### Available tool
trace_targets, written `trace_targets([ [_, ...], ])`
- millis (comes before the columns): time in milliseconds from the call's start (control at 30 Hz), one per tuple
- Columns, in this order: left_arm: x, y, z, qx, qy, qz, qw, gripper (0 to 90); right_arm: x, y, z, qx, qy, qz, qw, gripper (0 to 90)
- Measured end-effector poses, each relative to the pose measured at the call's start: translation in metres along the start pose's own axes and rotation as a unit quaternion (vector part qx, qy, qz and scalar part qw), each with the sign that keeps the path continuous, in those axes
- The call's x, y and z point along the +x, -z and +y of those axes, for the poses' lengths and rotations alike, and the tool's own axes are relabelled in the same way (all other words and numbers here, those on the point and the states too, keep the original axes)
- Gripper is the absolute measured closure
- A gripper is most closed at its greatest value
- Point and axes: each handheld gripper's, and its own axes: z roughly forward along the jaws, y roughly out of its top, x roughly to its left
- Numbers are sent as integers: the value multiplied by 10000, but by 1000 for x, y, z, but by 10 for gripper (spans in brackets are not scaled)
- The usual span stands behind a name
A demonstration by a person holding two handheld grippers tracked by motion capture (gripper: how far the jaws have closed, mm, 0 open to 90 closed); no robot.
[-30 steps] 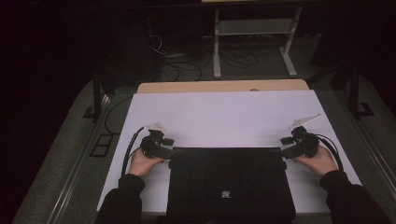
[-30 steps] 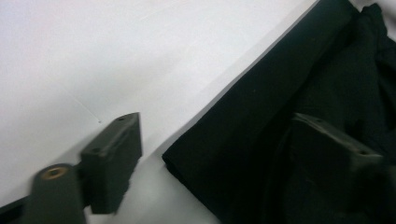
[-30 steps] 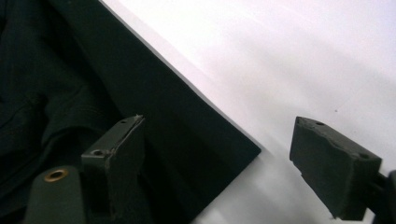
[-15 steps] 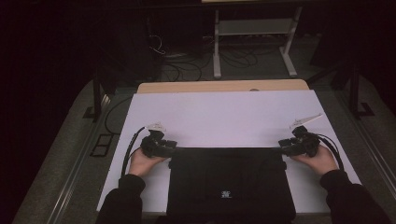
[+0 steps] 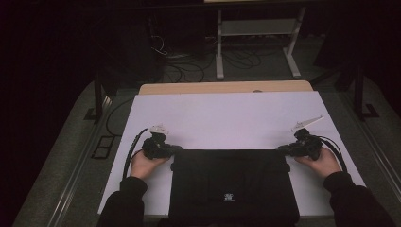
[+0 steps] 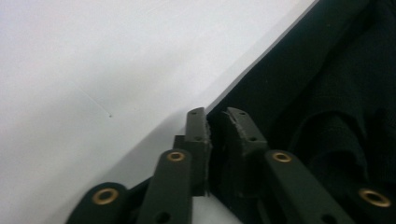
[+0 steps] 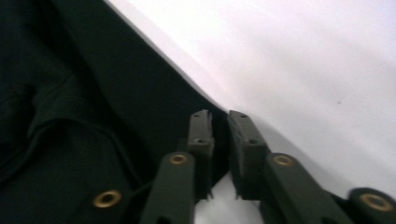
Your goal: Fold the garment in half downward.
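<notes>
A folded black garment [image 5: 231, 182] with a small white logo lies at the near edge of the white table [image 5: 227, 118]. My left gripper [image 5: 176, 150] is at its far left corner and my right gripper [image 5: 282, 149] at its far right corner, each held low in a hand. Both pairs of jaws have just been closing. In the left gripper view the jaws [image 6: 215, 116] stand almost together, pinching the garment's edge [image 6: 327, 84]. In the right gripper view the jaws [image 7: 220, 116] likewise pinch the dark cloth [image 7: 70, 93].
The white table stretches bare beyond the garment to a wooden strip [image 5: 222, 87] at its far edge. Past it, on the dark floor, stand a metal frame [image 5: 255, 42] and loose cables [image 5: 175, 56]. A black cable [image 5: 130, 151] loops from the left gripper.
Both grippers' jaws have closed onto the garment's far corners. The hands and the garment have kept their places.
</notes>
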Motion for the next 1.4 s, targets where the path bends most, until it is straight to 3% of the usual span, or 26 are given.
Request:
trace_targets([
  [67,-1,0,1,96,-56,63,9999,855,1,0,0,18,31,54,10000,835],
  [200,-6,2,2,126,-140,161,9997,868,3,2,1,-12,31,31,10000,862],
  [333,-13,4,5,229,-383,442,9980,872,5,7,0,-115,-68,14,9999,866],
  [400,-20,3,6,428,-577,766,9945,872,5,8,-3,-135,-95,-17,9999,867],
  [500,-27,1,9,622,-809,1068,9890,872,7,8,-5,-132,-46,-106,9998,869],
  [600,-30,2,11,637,-839,1266,9863,873,9,9,-5,-146,-22,-256,9996,870],
  [800,-32,5,14,631,-1050,1676,9782,875,11,9,-3,-179,55,-486,9986,873],
  [900,-32,6,15,566,-1063,1726,9776,875,11,9,-2,-217,17,-505,9985,874],
  [967,-29,7,15,451,-990,1607,9810,875,9,8,-1,-254,-57,-513,9983,874],
  [1033,-26,9,15,388,-927,1599,9820,875,9,7,1,-230,-69,-627,9977,875],
  [1133,-25,11,16,406,-964,1724,9795,877,10,6,4,-218,-70,-765,9968,875],
  [1300,-29,10,21,455,-1185,2005,9714,877,13,5,11,-202,79,-997,9948,876],
  [1333,-28,10,22,475,-1209,2021,9707,877,13,5,13,-211,106,-1026,9944,875],
  [1400,-26,11,24,427,-1159,2011,9717,877,13,5,15,-238,121,-1074,9939,875],
])
